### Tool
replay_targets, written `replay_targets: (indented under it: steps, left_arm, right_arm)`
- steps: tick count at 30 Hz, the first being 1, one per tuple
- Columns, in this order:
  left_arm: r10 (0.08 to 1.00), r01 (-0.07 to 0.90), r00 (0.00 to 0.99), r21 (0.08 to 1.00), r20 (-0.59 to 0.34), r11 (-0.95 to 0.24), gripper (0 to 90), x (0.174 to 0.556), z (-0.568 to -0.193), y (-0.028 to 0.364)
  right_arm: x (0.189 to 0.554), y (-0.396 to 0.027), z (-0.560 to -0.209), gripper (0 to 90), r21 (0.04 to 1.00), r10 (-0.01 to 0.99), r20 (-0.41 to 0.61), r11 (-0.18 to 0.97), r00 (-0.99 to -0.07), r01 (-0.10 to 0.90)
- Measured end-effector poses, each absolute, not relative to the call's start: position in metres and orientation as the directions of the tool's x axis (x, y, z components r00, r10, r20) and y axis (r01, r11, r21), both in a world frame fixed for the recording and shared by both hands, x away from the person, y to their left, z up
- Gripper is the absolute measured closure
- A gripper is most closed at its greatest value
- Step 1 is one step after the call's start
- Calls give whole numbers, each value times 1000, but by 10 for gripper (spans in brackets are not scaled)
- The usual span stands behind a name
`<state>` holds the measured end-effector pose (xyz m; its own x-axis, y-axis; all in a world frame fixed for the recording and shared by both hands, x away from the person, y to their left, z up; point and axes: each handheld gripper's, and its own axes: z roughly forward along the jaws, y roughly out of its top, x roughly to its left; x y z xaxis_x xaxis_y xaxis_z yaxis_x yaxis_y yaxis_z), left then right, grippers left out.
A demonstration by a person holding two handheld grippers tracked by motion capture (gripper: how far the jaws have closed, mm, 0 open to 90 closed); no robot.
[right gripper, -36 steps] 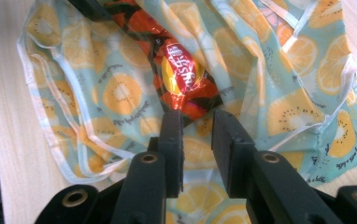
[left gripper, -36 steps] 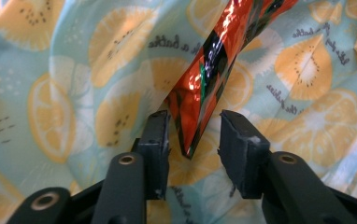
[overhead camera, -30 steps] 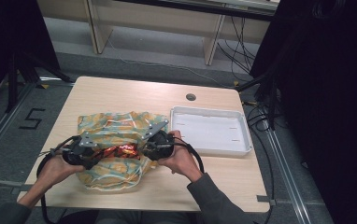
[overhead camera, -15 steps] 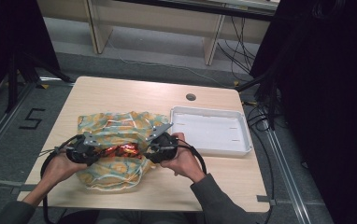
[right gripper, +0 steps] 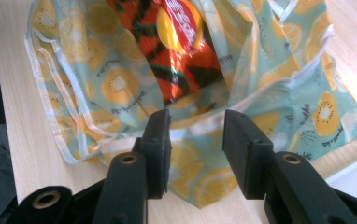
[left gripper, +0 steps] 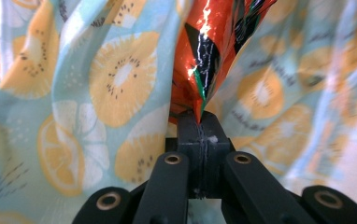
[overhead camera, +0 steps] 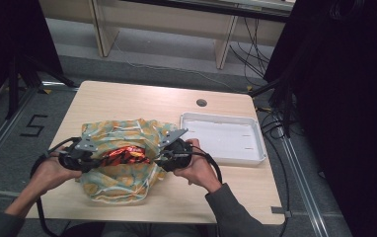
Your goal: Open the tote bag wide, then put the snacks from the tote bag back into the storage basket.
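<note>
Snack bag (left gripper: pixel 214 42) is pinched in my left tool (left gripper: pixel 200 123) now, hands pulled closer together. Right tool (right gripper: pixel 196 135) hangs spread over the fruit-print bag (right gripper: pixel 120 84), so bagging looks nearly underway.

Bag (overhead camera: pixel 122 173) on table (overhead camera: pixel 127 101), front-left. Tray (overhead camera: pixel 223 138) just right of bag, also on table. Wrapper (overhead camera: pixel 122 155) atop bag, btwn left gripper (overhead camera: pixel 95 160) & right gripper (overhead camera: pixel 159 158). Hole (overhead camera: pixel 201 102) in table behind tray.

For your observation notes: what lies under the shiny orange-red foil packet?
The shiny orange-red foil packet sits over the fruit-patterned plastic bag, pinched by the left gripper. The wooden table beneath the bag is covered there.
</note>
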<state>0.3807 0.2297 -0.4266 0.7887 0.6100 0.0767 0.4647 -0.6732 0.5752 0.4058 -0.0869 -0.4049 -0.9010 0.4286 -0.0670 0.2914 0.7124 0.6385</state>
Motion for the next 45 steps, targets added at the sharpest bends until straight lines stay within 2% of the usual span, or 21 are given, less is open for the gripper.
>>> replay_targets:
  steps: [7,12,23,30,31,32,33,34,38,45]
  left_arm:
    - [605,444,794,628,55,-639,892,372,-407,237]
    - [592,426,805,656,39,-623,893,367,-393,235]
    - [591,425,807,691,4,-584,893,365,-383,240]
    - [587,415,810,705,2,-574,892,362,-375,242]
    - [593,421,805,707,-3,-568,892,360,-376,242]
    - [580,409,814,702,7,-583,892,360,-376,242]
    - [584,415,812,701,2,-580,892,359,-376,242]
    - [584,412,811,706,2,-575,892,358,-377,241]
    - [571,401,821,703,9,-587,891,357,-376,244]
    - [581,403,814,717,3,-568,889,356,-374,247]
  right_arm:
    - [403,-84,-410,553,640,416,-42,710,-909,295]
    - [402,-81,-412,542,651,396,-37,706,-918,278]
    - [404,-85,-408,528,694,442,-10,649,-897,313]
    - [404,-81,-407,500,719,419,-20,637,-908,278]
    - [404,-80,-407,500,718,402,-28,645,-915,261]
    - [402,-78,-408,500,726,427,-8,625,-904,289]
    - [404,-77,-407,501,729,409,-48,638,-911,248]
    - [402,-76,-407,501,731,431,-18,621,-902,282]
    - [400,-67,-404,504,742,402,-31,623,-915,249]
    - [403,-48,-410,576,770,389,-36,598,-920,223]
